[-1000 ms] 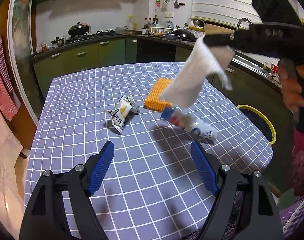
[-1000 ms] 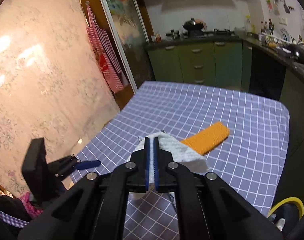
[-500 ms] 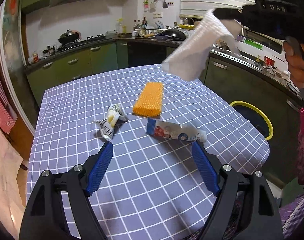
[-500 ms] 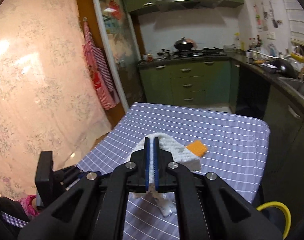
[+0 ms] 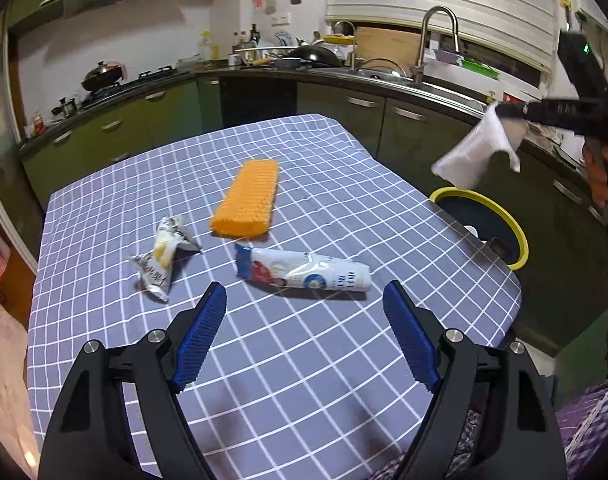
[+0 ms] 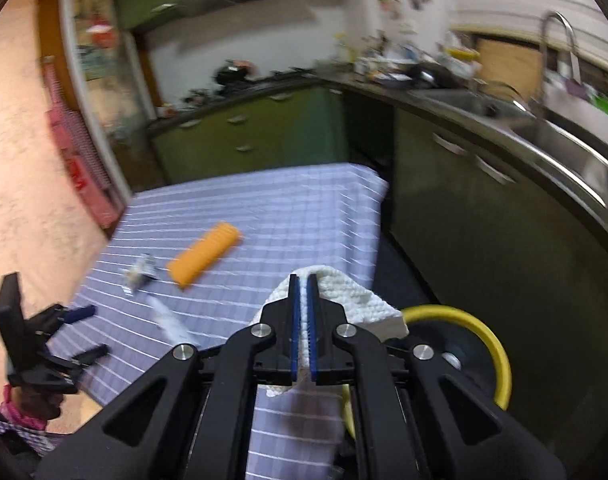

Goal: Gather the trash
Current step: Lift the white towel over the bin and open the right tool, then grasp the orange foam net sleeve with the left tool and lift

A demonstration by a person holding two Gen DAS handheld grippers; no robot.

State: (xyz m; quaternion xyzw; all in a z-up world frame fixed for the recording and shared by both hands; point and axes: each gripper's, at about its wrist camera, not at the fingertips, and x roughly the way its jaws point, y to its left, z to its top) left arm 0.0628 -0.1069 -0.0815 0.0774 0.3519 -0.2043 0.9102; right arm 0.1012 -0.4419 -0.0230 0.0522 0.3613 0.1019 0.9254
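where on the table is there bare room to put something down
Bare checked tablecloth lies between the open left gripper and the table's near edge, and beyond the orange ribbed sponge at the far end. The middle is crowded: crumpled snack wrapper, sponge, white plastic packet.

On the table (image 5: 304, 380) before your left tongs (image 5: 304, 336) you have the tube (image 5: 304, 272) nearest, the wrapper (image 5: 161, 258) to its left and the sponge (image 5: 245, 200) behind them, while your right tongs (image 6: 301, 330) hold the paper towel (image 6: 356, 304) above the bin (image 5: 500, 216) off the table's right edge.
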